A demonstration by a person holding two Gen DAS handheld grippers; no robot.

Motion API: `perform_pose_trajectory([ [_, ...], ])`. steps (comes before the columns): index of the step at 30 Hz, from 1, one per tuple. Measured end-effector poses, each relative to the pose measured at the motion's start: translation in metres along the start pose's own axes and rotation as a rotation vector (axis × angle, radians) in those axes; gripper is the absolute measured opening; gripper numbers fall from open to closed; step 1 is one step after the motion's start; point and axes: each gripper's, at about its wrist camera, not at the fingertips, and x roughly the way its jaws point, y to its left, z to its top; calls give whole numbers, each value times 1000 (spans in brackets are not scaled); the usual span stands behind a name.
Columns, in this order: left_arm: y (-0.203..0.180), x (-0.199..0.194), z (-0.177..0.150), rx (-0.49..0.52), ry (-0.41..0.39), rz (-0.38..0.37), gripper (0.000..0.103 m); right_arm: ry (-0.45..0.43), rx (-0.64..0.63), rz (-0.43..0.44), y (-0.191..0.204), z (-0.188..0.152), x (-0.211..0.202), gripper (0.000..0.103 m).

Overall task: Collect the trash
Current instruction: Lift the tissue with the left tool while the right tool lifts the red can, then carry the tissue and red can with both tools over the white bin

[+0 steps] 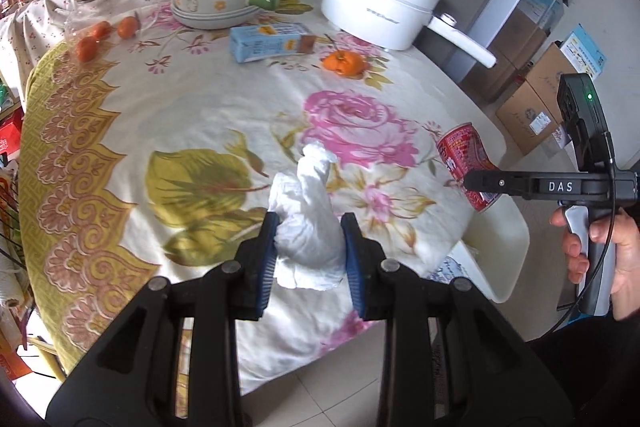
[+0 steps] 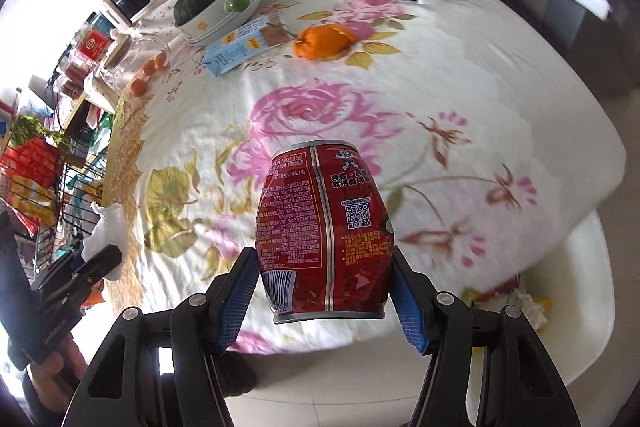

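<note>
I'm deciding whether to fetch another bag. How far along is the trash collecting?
Done: some scraps already lie in the white bin by the table edge. In hand: the left tongs grip a crumpled tissue; the right tongs grip a red can. Left: the orange peel and the blue carton remain on the tablecloth.

The red can [image 2: 324, 235] is thin glossy metal, its printed skin dented and its rims bare silver. The wad of tissue [image 1: 308, 227] is soft matt white paper, crumpled. Both tongs are matt black plastic with ribbed blue pads [image 2: 408, 307]. A printed floral cloth [image 1: 200, 123], matt and lightly creased, covers the surface. At one o'clock in the left wrist view, the white pot [image 1: 380, 7] looks smooth and semi-glossy under a glass lid.
</note>
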Motion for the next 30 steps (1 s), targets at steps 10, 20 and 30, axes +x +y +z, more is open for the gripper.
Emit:
perform_pose_trajectory([
  [10, -36, 10, -8, 21, 8, -88, 33, -55, 35, 23, -34, -39, -35, 65],
  [20, -76, 34, -5, 76, 46, -151, 33, -60, 73, -40, -80, -59, -48, 65],
  [30, -104, 47, -6, 133, 71, -171, 33, -29, 154, -124, -142, -85, -49, 65],
])
